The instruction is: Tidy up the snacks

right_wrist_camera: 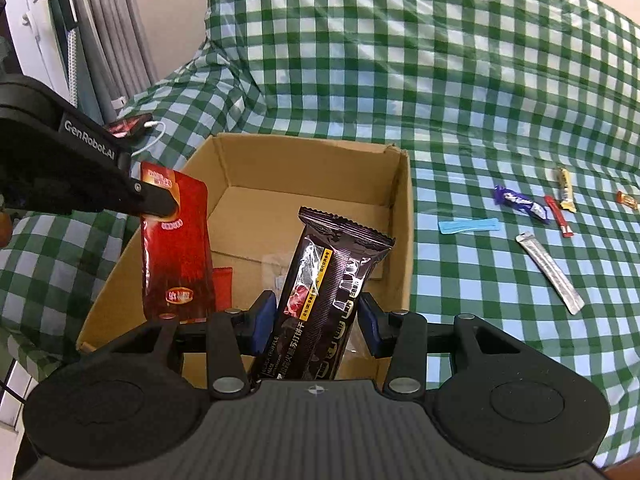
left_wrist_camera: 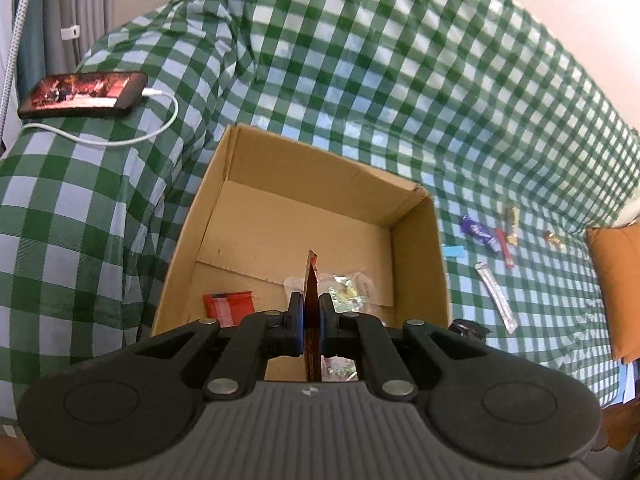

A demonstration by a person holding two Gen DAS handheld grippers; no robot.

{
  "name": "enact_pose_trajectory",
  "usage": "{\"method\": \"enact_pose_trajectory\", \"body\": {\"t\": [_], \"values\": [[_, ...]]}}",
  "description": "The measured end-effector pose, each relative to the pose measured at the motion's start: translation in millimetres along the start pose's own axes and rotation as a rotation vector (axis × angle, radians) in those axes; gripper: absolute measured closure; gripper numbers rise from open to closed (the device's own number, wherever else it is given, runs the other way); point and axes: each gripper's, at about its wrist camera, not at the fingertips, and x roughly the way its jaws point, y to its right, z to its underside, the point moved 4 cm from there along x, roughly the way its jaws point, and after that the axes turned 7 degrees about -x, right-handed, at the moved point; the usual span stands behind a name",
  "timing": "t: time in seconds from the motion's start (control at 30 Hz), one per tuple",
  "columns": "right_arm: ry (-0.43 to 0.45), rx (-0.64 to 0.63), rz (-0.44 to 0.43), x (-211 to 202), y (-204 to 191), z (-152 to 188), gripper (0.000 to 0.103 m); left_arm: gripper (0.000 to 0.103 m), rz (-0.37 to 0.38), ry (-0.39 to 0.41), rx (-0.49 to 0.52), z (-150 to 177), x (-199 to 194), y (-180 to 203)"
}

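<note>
Snacks poised over the box

We hold our left tool (right_wrist_camera: 170, 204) clamped on a red pouch (right_wrist_camera: 176, 248) and our right tool (right_wrist_camera: 316, 320) clamped on a black biscuit pack (right_wrist_camera: 328, 280), both above the open cardboard box (right_wrist_camera: 400, 216); more sweets (right_wrist_camera: 520, 204) lie right on the checked cloth (right_wrist_camera: 400, 60).

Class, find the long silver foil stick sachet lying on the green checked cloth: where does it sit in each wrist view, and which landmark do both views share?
Left wrist view: silver foil stick sachet at right, beyond the open cardboard box.
Right wrist view: sachet at right, below the candies.
Shared landmark: the flat blue wrapper between box and sachet.
</note>
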Motion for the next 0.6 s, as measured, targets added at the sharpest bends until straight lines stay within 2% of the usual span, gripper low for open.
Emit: {"method": "enact_pose_trajectory", "body": {"t": [0.33, 0.6], "values": [[-0.058, -0.008, -0.018, 39, -4, -7, 0.055, 0.096, -0.053, -0.065, -0.02, 0, 45, -17], [-0.099, -0.01, -0.019, 56, -6, -4, 0.055, 0.096, -0.075, -0.099, -0.013, 3, 66, -22]]}}
